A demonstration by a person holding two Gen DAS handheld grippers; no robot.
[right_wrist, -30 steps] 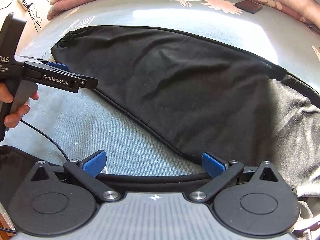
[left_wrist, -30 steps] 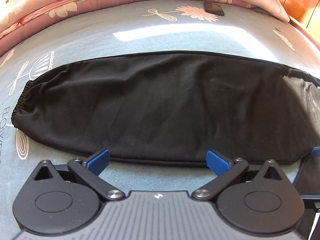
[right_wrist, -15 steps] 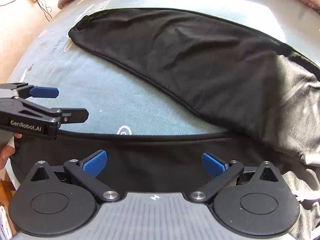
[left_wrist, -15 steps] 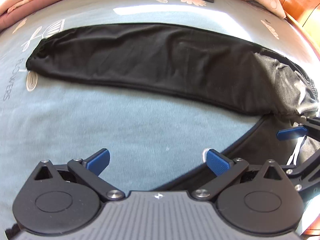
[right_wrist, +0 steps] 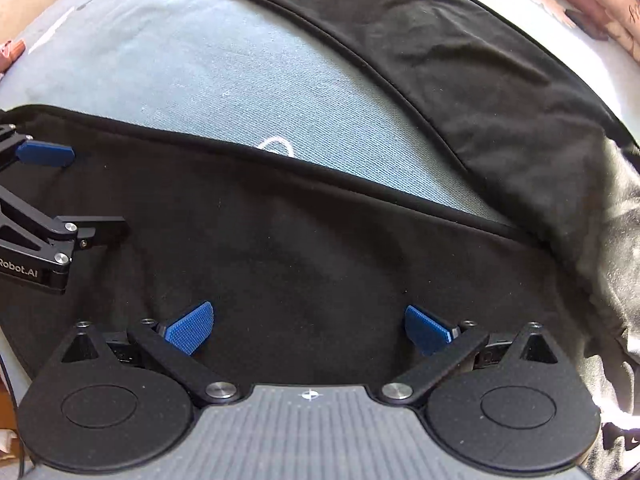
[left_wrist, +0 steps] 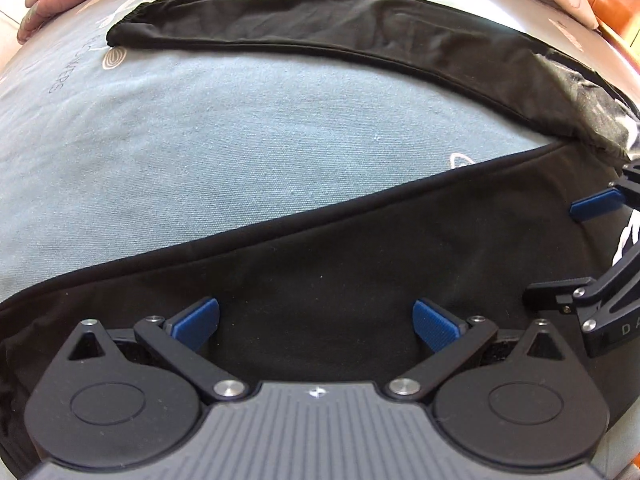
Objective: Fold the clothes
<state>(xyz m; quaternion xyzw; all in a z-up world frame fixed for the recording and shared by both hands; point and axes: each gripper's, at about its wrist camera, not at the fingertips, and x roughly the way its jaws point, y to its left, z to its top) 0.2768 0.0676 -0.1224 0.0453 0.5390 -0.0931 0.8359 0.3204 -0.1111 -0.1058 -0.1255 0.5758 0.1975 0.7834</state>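
The trousers are spread on the bed, the far leg stretched flat toward the quilt and the near leg laid under both tools, with a wedge of bare sheet between the two. The left gripper is held just over the near leg toward the cuff side, jaws wide apart and nothing between the pads. The right gripper is held over the same leg nearer the waist, jaws likewise wide apart and empty. From here, a pinch could be taken on the top layer alone, so that the leg would be pulled open instead of being carried over whole; this would be caused by the thin, limp cloth and the seam edge lying beyond the pads. If one end is lifted ahead of the other, the leg could be laid skewed across its partner, and the bunched waist could be dragged further out of shape. Compared with a second ago, when the far leg filled both views, both tools are seen drawn back toward the near side of the bed, the near leg is now beneath the pads, and the jaws are found just as wide as they were.
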